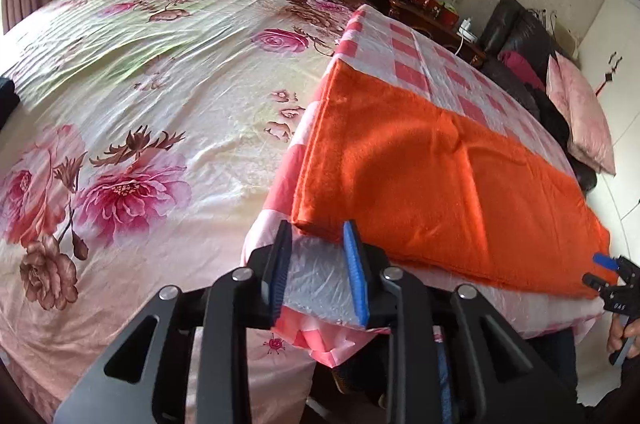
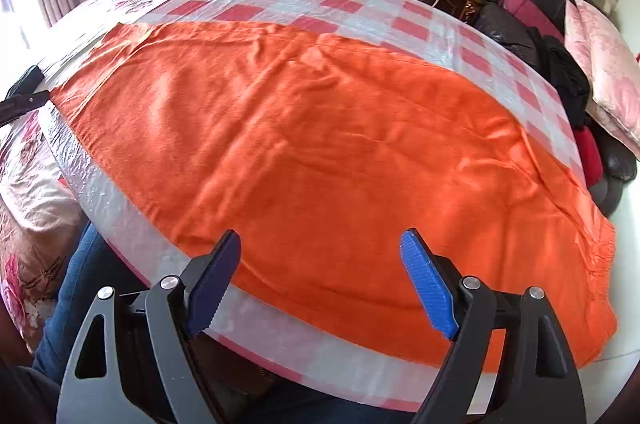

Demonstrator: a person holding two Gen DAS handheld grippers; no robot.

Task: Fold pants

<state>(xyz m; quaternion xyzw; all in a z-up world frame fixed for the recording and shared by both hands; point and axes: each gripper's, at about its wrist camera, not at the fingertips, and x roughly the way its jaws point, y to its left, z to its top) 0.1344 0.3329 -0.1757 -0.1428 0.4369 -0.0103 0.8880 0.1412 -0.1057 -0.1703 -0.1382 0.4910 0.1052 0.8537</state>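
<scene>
Orange pants (image 1: 432, 176) lie flat and lengthwise on the checked surface (image 1: 424, 64) beside the bed (image 1: 140, 84). From the left wrist view, your left gripper (image 1: 320, 264) hovers at the near corner of the cloth, jaws moderately apart, holding nothing. Bring them squarely over that folded edge before closing, catching every layer. From the right wrist view, your right gripper (image 2: 320, 280) sits over the near long edge, jaws wide and empty; pinch low, and lift both ends together.

The orange pants (image 2: 320, 152) lie flat on the checked cover (image 2: 360, 4) — the right gripper (image 2: 320, 256), fingers spread wide, just above their near edge.
</scene>
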